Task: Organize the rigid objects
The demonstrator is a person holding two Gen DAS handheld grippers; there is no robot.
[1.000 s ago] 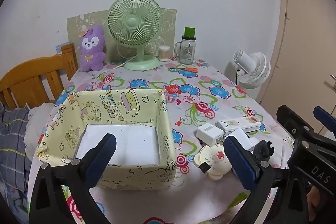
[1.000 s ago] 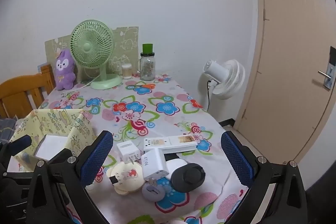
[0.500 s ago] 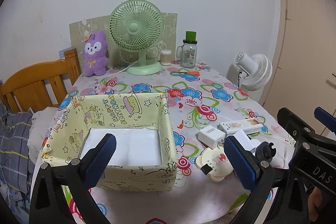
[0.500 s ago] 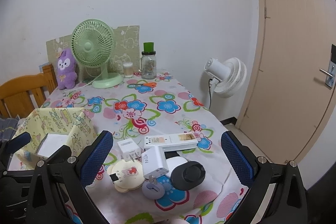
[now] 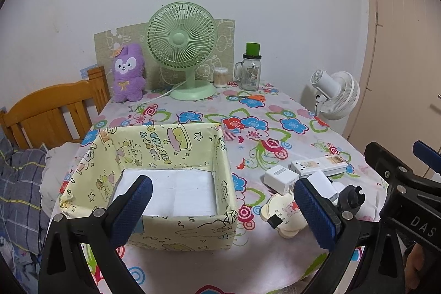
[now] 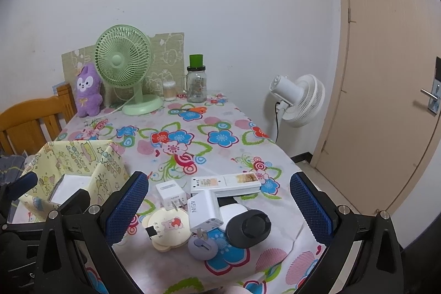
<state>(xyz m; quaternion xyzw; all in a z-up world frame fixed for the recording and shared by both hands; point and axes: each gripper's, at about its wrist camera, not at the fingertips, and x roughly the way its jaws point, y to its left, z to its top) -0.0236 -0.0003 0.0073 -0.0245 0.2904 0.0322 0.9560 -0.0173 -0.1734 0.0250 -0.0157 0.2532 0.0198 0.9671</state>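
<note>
On the floral-patterned tablecloth (image 5: 275, 112), at the near left, stands an open pale-yellow box with cartoon prints (image 5: 154, 178); its floor is white and it holds nothing. The left gripper (image 5: 223, 208) hovers above the box's near wall with its blue-padded fingers wide apart and nothing between them.

To the right of the box lies a tight cluster of rigid things. A small white plug adapter (image 6: 171, 193) sits at the cluster's far left, and near it lies a cream bear-shaped disc with a red cartoon print (image 6: 169, 229). A taller white charger block marked with grey letters (image 6: 204, 211) leans at the middle, its prongs over a round lilac-grey puck (image 6: 202, 247). Behind it, a long white power strip with a printed label (image 6: 226, 183) lies across the table. At the cluster's right rests a white device with a black round cap (image 6: 248, 223), touching the charger block.

The right gripper (image 6: 217, 211) hovers over this cluster, its blue pads spread wide and clamping nothing
</note>
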